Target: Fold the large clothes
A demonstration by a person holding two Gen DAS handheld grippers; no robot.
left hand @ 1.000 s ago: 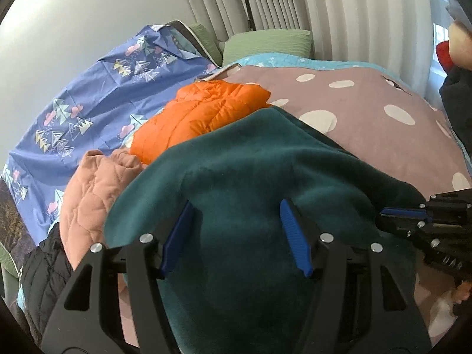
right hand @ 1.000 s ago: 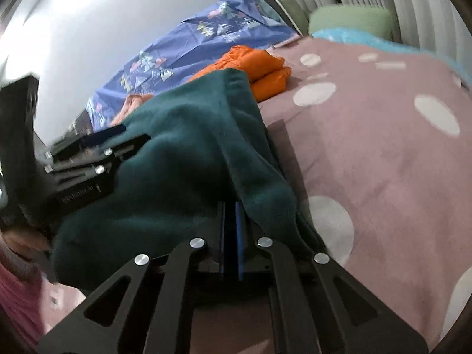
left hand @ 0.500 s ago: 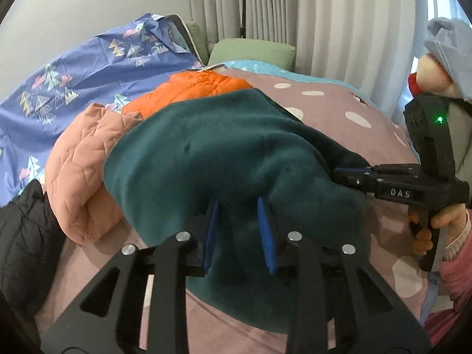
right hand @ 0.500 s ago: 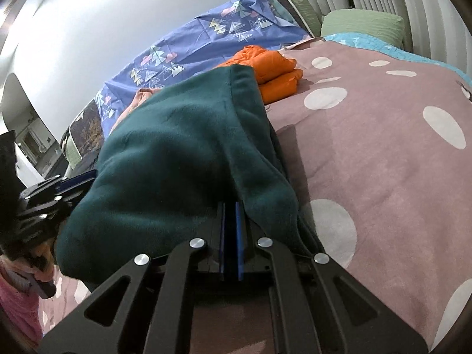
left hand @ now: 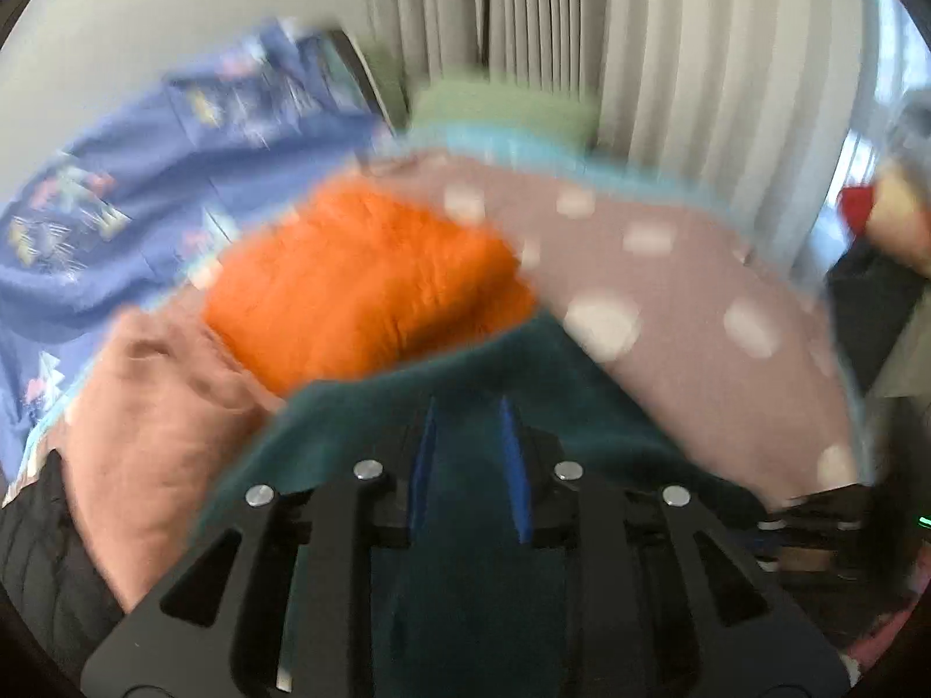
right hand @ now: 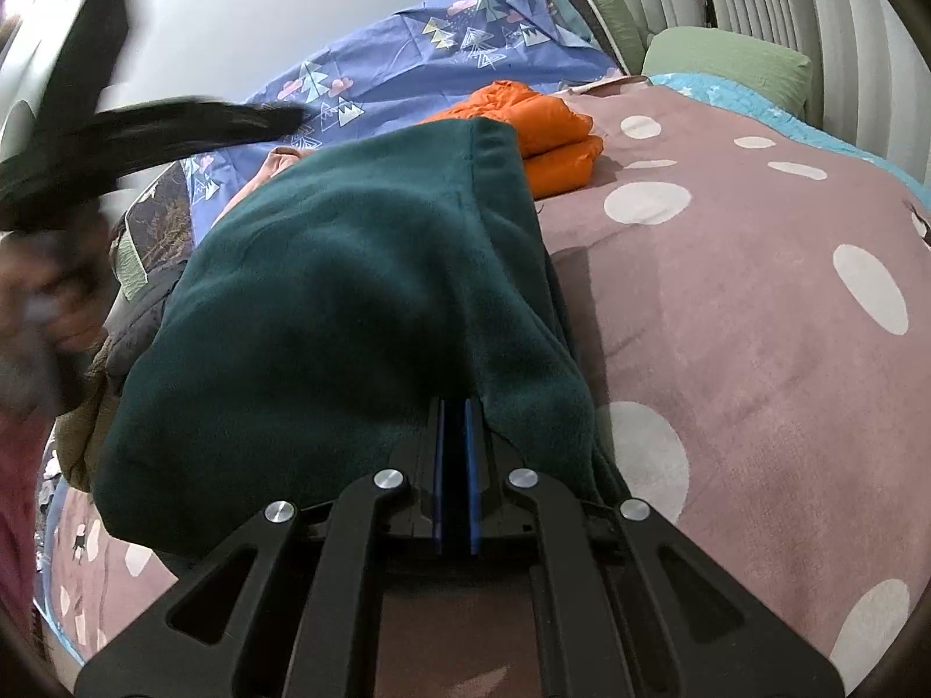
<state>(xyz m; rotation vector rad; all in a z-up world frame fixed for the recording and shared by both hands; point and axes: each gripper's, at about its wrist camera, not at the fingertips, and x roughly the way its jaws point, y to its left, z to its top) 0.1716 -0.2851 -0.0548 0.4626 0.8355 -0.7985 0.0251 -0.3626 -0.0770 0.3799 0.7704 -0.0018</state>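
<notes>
We are mid-fold: our left gripper [left hand: 468, 465] is closing its jaws on the green fleece [right hand: 349, 302], our right gripper [right hand: 455, 477] pinches its edge; next, carry both corners across evenly.

Plain pale wall [right hand: 244, 17], pleated grey curtains [left hand: 669, 58], bed under dotted mauve blanket [right hand: 727, 302], green pillow [right hand: 727, 58]

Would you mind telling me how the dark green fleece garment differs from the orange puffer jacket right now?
The dark green fleece garment is soft fleece; the orange puffer jacket is quilted and puffy. The fleece lies near the bedspread's front edge, spread wide and gripped by the right gripper; the jacket sits farther back, folded compactly, untouched. Both rest on the spotted bedspread.
</notes>
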